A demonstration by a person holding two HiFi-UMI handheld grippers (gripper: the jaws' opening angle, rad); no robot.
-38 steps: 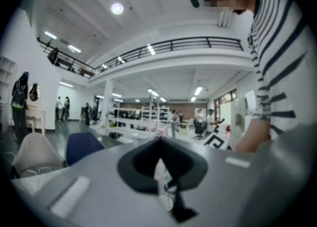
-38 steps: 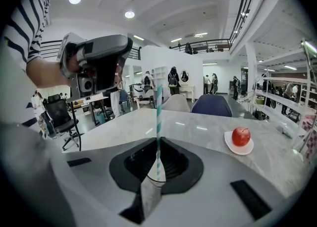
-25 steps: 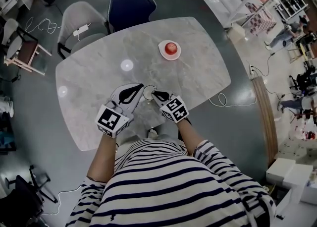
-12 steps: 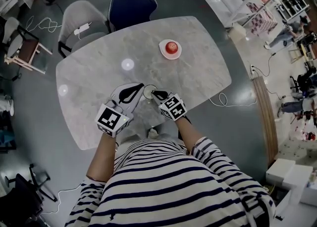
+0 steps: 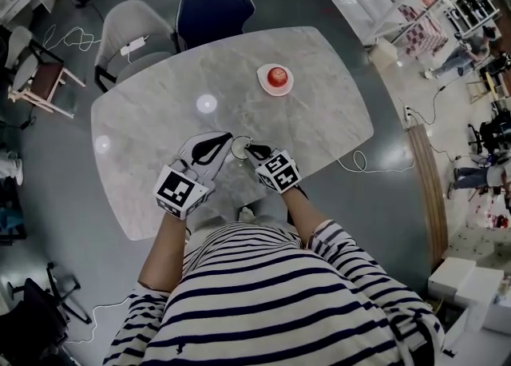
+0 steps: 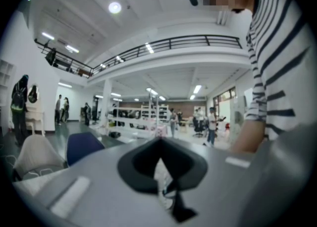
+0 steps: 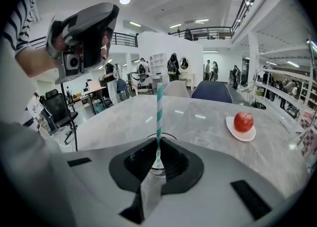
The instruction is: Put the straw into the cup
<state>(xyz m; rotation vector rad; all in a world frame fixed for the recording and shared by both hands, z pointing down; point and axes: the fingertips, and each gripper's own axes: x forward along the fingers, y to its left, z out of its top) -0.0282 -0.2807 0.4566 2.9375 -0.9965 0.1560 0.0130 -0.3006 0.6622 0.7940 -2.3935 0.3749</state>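
Observation:
A teal-and-white striped straw [image 7: 159,112] stands upright from the tips of my right gripper [image 7: 157,144], which is shut on its lower end. A strip of white paper wrapper [image 7: 148,191] trails back between the jaws. Just beyond the tips is the rim of a clear glass cup [image 7: 172,137]. In the head view the cup [image 5: 239,146] sits near the table's front edge, with my left gripper [image 5: 229,137] on its left and my right gripper [image 5: 249,149] on its right. My left gripper [image 6: 159,146] is raised and tilted upward, shut on a scrap of white wrapper [image 6: 161,179].
A red apple [image 5: 276,77] lies on a small white plate [image 5: 264,85] at the far side of the marble table [image 5: 319,117]. A blue chair [image 5: 214,6] and a grey chair [image 5: 132,33] stand behind it. People move about in the hall beyond.

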